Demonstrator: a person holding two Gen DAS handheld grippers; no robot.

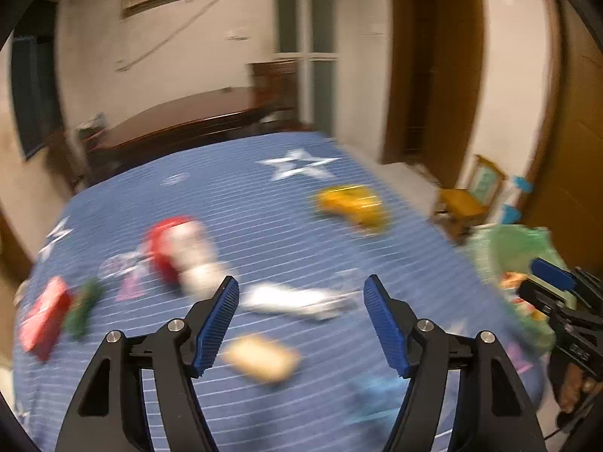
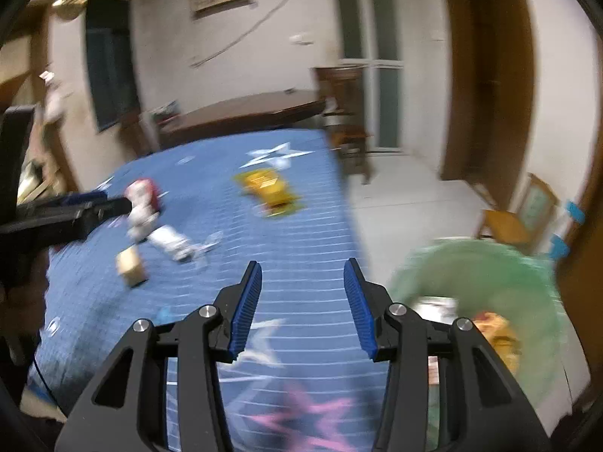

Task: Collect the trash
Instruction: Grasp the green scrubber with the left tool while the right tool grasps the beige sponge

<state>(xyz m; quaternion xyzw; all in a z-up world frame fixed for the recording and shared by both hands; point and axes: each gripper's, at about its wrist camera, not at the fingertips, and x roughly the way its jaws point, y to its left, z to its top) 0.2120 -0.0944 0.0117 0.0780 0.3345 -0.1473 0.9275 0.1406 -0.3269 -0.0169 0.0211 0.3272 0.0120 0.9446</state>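
Both frames are motion-blurred, so treat fine detail as uncertain. Your left tongs (image 1: 301, 324) stand apart with nothing between the pads. Your right tongs (image 2: 303, 307) also stand apart and empty, at a narrower gap.

The trash lies scattered on the bed (image 1: 264, 196), which has a blue striped cover. Note the white crumpled wrapper (image 1: 297, 299) just beyond the left tongs, the tan packet (image 1: 262, 358) below them, the red-and-white package (image 1: 181, 254), the red box (image 1: 45, 316) and the yellow wrapper (image 1: 350, 203) further off. The green bag (image 2: 486, 293) hangs at the right side of the bed and already holds some items.

Expect the wrappers to be light, thin and soft; they will likely crumple and slip. Grip a raised fold or the bunched middle, not a flat edge. The red box looks stiffer; take it across its narrow sides.
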